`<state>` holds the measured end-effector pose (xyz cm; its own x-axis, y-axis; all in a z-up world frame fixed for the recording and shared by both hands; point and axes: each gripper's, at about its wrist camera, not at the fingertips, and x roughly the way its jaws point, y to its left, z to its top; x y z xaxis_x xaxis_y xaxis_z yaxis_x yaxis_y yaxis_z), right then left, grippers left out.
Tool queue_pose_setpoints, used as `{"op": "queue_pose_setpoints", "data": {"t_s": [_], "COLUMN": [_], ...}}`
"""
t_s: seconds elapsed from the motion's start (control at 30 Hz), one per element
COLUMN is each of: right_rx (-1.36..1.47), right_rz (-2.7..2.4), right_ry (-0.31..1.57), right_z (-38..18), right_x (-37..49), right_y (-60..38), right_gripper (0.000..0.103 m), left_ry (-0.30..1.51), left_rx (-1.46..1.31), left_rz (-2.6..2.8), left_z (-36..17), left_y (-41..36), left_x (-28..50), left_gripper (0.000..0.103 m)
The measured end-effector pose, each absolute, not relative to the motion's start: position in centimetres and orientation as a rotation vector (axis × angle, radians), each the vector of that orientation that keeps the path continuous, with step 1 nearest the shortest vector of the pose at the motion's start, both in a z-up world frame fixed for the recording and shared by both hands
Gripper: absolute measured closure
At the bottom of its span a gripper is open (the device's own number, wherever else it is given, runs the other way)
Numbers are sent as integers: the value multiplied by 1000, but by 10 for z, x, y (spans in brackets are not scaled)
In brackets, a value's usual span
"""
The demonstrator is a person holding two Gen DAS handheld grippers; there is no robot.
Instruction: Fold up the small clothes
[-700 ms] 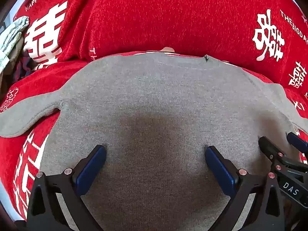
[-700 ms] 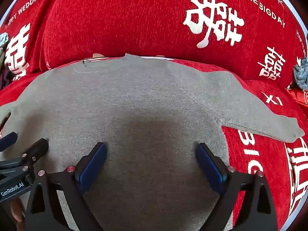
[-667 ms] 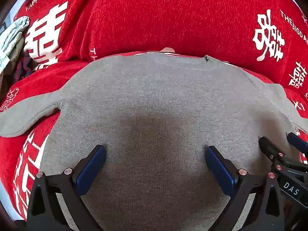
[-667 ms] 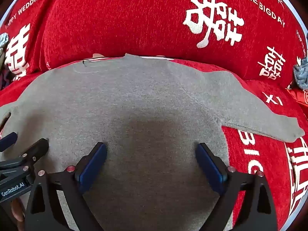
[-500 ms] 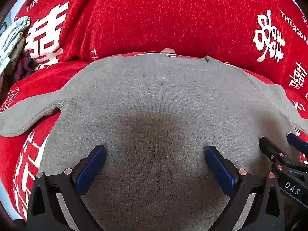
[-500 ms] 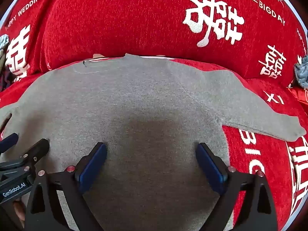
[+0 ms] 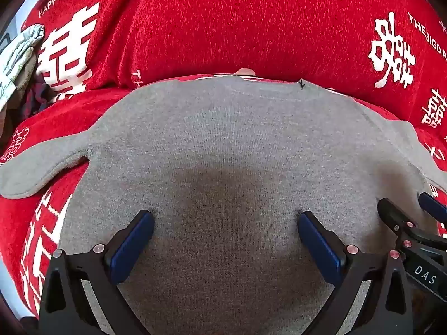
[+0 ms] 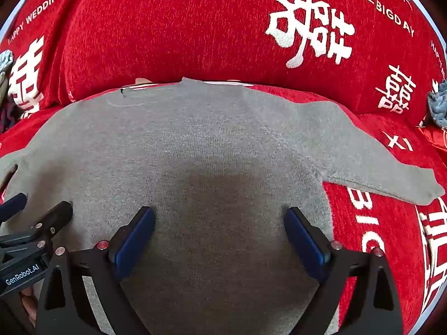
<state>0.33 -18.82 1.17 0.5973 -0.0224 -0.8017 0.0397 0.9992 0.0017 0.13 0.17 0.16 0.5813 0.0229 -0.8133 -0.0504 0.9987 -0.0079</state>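
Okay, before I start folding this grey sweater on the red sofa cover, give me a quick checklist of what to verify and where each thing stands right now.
1. Sweater spread flat, neck away from you: ok.
2. Both sleeves out to the sides: ok, left sleeve and right sleeve lie on the red cover.
3. Left gripper open, holding nothing: ok.
4. Right gripper open, holding nothing: ok.
5. Grippers apart from each other: ok, side by side over the lower body of the sweater.
6. Bottom hem lying straight: cannot tell, it is hidden below the fingers.
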Motion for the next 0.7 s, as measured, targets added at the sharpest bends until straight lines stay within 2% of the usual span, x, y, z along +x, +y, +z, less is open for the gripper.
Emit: {"op": "queue_pose_setpoints", "data": {"t_s": [0.7], "right_rx": [24], "right_rz": [-33], "right_ry": [929], "right_z": [11], "right_x": [3], "right_y": [-188], "right_gripper": [8], "left_ry": [935], "left_rx": [-35], "left_rz": [44], "left_z": [3], "left_y": [4], "left_x": [-4], "left_gripper": [0]}}
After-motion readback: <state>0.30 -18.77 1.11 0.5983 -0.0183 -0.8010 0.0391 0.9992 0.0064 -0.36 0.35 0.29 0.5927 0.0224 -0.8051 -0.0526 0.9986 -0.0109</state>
